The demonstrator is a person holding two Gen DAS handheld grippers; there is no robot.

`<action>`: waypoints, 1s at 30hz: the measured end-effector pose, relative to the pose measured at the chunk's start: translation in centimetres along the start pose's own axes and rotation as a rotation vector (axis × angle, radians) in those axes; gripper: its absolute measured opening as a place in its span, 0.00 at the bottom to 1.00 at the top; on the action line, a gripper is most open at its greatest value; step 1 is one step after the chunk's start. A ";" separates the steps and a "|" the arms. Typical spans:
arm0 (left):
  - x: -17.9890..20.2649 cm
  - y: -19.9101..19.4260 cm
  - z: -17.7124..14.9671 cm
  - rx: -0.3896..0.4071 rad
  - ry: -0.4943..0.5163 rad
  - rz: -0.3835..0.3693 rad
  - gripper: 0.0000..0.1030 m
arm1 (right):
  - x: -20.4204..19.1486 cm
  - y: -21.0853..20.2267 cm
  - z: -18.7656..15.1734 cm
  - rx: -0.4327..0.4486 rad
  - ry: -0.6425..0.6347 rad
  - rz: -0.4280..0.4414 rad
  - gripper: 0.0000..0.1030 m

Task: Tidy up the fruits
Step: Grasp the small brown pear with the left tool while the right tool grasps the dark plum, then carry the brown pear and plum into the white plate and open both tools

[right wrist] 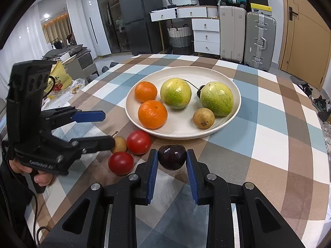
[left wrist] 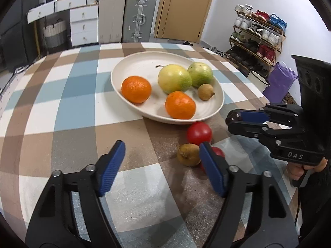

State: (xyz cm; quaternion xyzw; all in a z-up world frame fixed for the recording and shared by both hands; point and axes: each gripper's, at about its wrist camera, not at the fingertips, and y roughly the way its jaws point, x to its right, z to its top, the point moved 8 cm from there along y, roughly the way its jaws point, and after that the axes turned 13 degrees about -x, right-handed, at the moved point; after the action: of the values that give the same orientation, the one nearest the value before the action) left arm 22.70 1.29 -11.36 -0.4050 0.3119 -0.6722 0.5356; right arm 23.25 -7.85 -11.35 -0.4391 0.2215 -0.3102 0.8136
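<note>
The right gripper (right wrist: 172,158) is closed on a dark plum (right wrist: 172,157), pinched between its blue pads just short of the white plate (right wrist: 233,122). The step in hand looks like carrying it over; next it likely needs a lift over the rim to a bare spot. The left gripper (left wrist: 162,155) hangs wide open and empty near two tomatoes (left wrist: 199,133) and a brown fruit (left wrist: 187,154) on the tabletop (left wrist: 62,103).
</note>
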 end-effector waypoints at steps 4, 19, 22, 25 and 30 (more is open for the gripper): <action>0.5 0.3 -0.1 -0.012 0.012 -0.028 0.62 | 0.0 0.0 0.0 0.000 -0.001 -0.002 0.27; 3.2 0.6 -0.8 -0.049 0.058 -0.189 0.21 | -0.2 0.1 0.0 0.001 -0.003 -0.004 0.27; 3.5 0.4 -0.8 -0.044 0.065 -0.186 0.21 | -0.2 0.1 0.0 0.000 -0.003 -0.005 0.27; 3.4 0.2 -0.7 -0.034 0.066 -0.181 0.21 | -0.2 0.1 0.0 0.002 -0.004 -0.003 0.27; 3.0 -0.3 -0.5 -0.012 0.055 -0.163 0.21 | -0.2 0.1 0.0 0.002 -0.004 -0.002 0.27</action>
State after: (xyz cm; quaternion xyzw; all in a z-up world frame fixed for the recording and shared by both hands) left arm 21.84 -1.51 -10.68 -0.4139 0.2965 -0.7224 0.4679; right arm 23.15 -7.72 -11.42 -0.4392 0.2190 -0.3104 0.8141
